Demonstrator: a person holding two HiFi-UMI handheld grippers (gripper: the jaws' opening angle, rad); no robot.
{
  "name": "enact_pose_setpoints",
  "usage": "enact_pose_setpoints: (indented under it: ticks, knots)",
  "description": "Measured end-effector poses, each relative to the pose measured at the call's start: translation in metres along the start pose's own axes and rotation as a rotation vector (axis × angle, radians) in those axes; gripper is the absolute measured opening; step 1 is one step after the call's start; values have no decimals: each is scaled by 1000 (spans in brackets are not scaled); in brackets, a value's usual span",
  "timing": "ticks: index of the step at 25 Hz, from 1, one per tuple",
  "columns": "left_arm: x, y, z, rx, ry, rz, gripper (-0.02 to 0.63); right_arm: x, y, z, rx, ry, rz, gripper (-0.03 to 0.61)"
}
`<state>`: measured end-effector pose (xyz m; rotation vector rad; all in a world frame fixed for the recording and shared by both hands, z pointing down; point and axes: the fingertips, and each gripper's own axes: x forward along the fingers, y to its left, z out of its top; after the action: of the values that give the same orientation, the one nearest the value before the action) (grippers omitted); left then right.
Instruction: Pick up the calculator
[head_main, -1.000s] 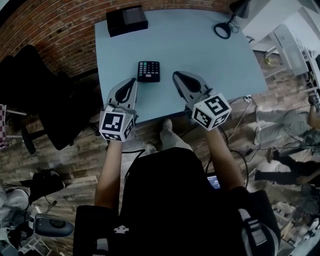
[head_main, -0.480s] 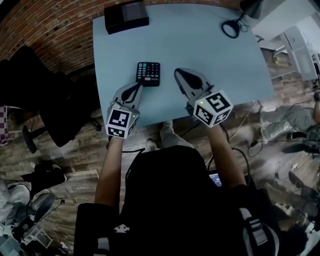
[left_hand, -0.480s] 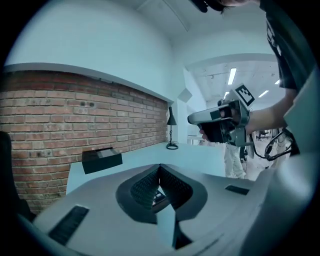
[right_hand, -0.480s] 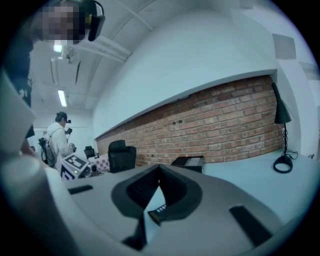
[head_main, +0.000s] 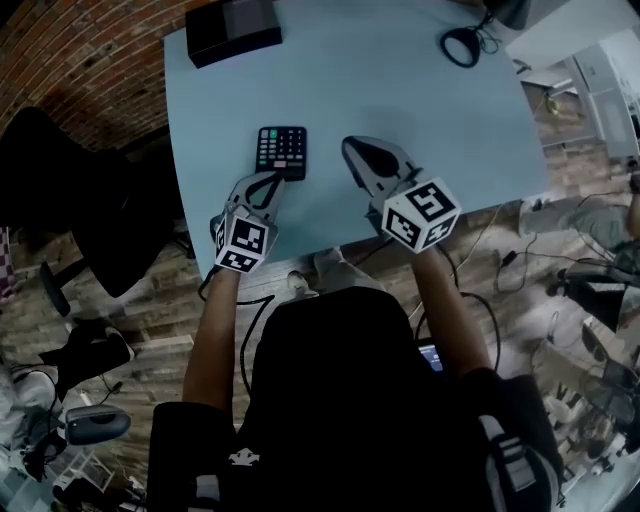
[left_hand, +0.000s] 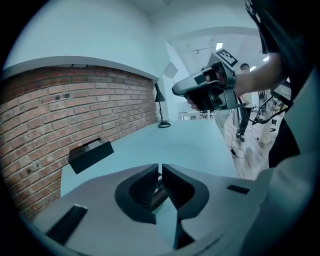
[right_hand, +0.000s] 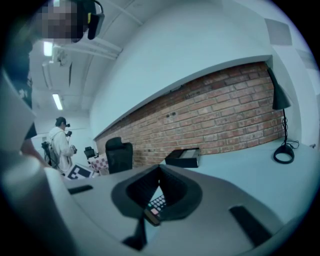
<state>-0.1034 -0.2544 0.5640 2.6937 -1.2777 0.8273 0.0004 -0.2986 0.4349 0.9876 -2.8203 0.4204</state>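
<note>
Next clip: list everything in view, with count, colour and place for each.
table: one, pale blue, centre, beside the wall
calculator: one, black, on the table ahead of the left claw
box: one, black, table's far left corner
lamp: one, black, ring base at the table's far right
chair: one, black, on the floor left of the table
wall: one, red-brown brick, left of the table
left claw: one, grey, jaws opening, nothing between them, by the calculator's near edge
right claw: one, grey, jaws together, empty, right of the calculator
</note>
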Motion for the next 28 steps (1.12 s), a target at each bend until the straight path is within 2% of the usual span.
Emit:
enact_pose_setpoints:
  ticks: [1,3,5,10,12,16,20,28]
  knots:
    - [4,-2,-5,19,23,-10,36,0,-3,-3,4,6,0,3]
    - [13,-4,-16,56,73,-28,113,0,-9,-7,14,17,-2,3]
    - [21,-3,-27,108,120,-37,141,2,-15,-12,27,28,-5,3]
    - [38,-6,-42,376,245,-45,191,3,-27,-23,50,51,-6,3]
    - [45,-8,-48,443,268,-57,218,4,-30,-27,59,56,-8,3]
    - [54,-13,-50,495,263,-93,227,5,-36,-33,70,67,-13,3]
    - [53,-18,-58,508,292,-138,229,6,-43,-36,82,79,-21,3]
    - [66,-10,-71,548,324,-95,229,9,-44,-41,94,93,-21,3]
